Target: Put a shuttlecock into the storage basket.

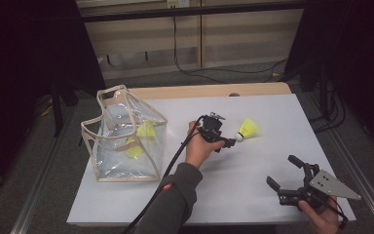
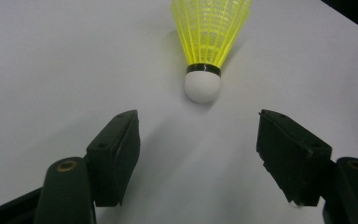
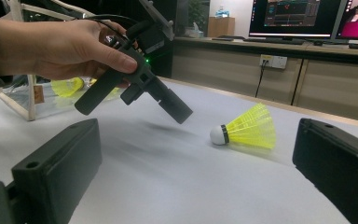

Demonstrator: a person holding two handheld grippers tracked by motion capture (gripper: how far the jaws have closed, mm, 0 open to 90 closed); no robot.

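Observation:
A yellow shuttlecock with a white cork lies on its side on the white table. My left gripper is open, its tips just short of the cork. In the left gripper view the shuttlecock lies ahead of the open left gripper, cork toward me, not between the jaws. My right gripper is open and holds nothing near the table's front right. In the right gripper view the right gripper faces the shuttlecock from farther off.
A clear plastic bag with beige trim stands open at the table's left, holding two yellow shuttlecocks. Black cables run over the floor behind the table. Monitors stand on a counter in the background.

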